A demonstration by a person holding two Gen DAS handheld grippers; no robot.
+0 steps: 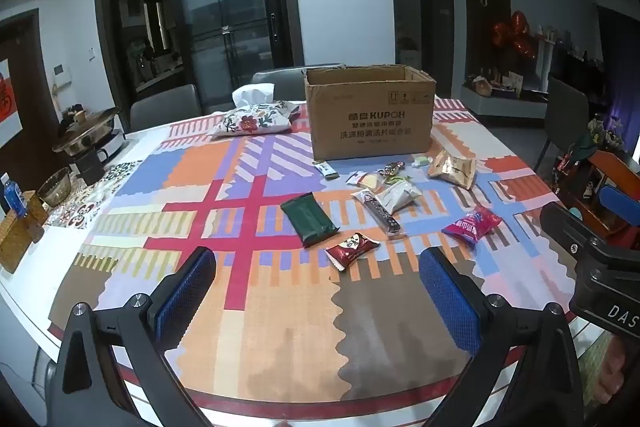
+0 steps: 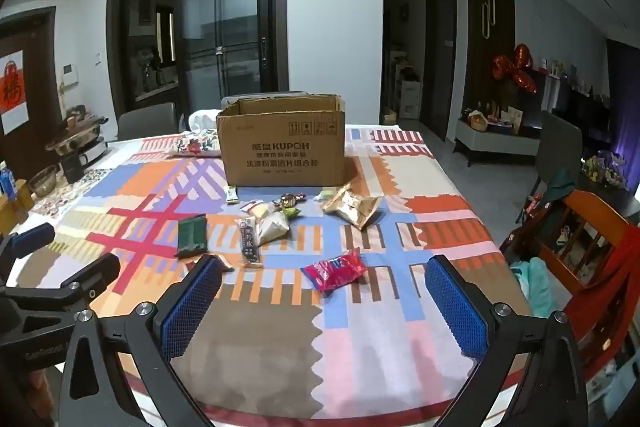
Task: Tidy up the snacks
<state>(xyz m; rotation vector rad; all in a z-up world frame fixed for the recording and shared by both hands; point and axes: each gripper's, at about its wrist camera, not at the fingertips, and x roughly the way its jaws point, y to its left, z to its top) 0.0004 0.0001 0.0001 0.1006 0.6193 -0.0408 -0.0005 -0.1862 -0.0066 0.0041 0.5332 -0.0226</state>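
Blue mesh-padded left tongs (image 1: 318,301) and right tongs (image 2: 324,307) hang spread over crinkly snack packets (image 1: 384,203) before a cardboard box (image 1: 370,115).

One box (image 1: 370,115), ten snack packets (image 1: 308,219) (roughly).

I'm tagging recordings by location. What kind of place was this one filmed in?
Most likely a home dining and living area: a dining table under a patterned cloth with chairs around it, a hotpot cooker at its edge, and a sliding glass door behind.
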